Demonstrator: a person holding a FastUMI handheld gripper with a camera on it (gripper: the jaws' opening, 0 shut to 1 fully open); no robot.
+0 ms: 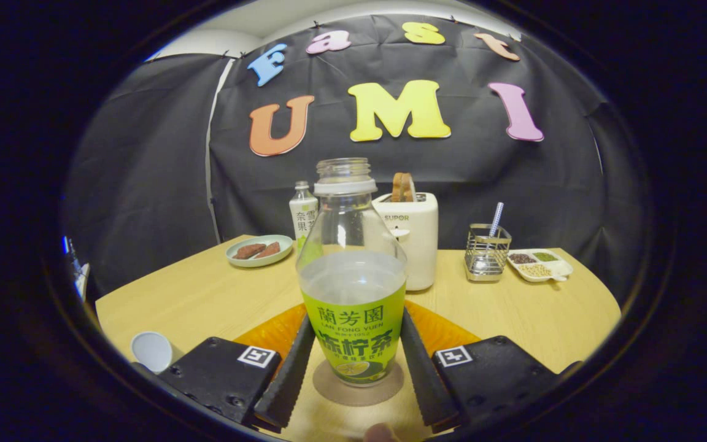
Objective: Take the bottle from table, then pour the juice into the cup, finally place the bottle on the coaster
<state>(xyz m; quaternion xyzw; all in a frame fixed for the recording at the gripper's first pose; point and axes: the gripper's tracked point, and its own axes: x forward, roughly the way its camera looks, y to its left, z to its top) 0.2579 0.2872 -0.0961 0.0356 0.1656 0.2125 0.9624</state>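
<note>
— Where's the bottle of juice?

— The bottle (352, 288) stands upright on the round brown coaster (358, 387), right between the fingers of the hand-held gripper (353, 362). It has no cap; the clear neck is open at the top, and pale liquid fills it up to about the top of its green label.

— Is the hand-held gripper clamped on it?

— The fingers flank the lower part of the bottle, one on each side, very close to the label. I cannot tell whether both actually press on it or stand just off it.

— And the cup?

— A white cup (151, 351) sits on the wooden surface (194, 294) beside the left finger's block, well apart from the bottle. I cannot tell what is in it.

— What else is around?

— An orange mat (274, 331) lies under the coaster and spreads out behind both fingers. Beyond the bottle stands a cream toaster (412, 236) with bread slices poking out of its top. Left of that, a second small bottle (302, 215) with a white label, and a pale green plate (259, 250) carrying two brown pieces. To the right of the toaster, a wire holder (487, 252) with a striped straw in it, then a white divided dish (540, 264) holding beans and grains in separate compartments.
</note>
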